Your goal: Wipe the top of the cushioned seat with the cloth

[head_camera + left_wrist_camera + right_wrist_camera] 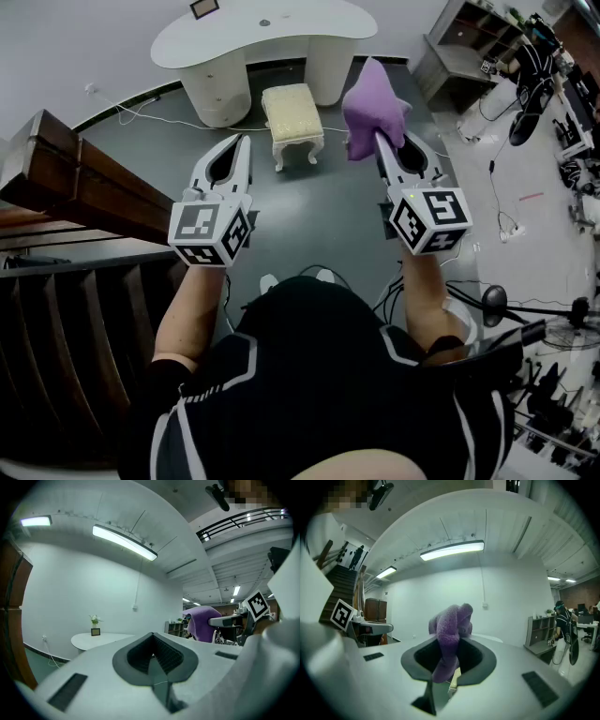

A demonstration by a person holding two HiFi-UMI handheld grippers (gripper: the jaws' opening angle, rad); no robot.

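Observation:
A cream cushioned seat [292, 110] with white legs stands on the dark floor ahead of me, in front of a white curved table [264, 37]. My right gripper [382, 141] is shut on a purple cloth [371, 109], which bunches above its tip and hangs to the right of the seat. In the right gripper view the purple cloth [449, 637] fills the closed jaws. My left gripper [242, 142] is held up to the left of the seat, jaws together with nothing in them. From the left gripper view the cloth [203, 623] and the right gripper show at the right.
A wooden stair rail [75, 183] runs along the left, with dark steps below it. Grey shelves [473, 42] stand at the back right. Cables, a fan [565, 323] and stands lie on the floor to the right. A white cable [131, 111] runs by the table.

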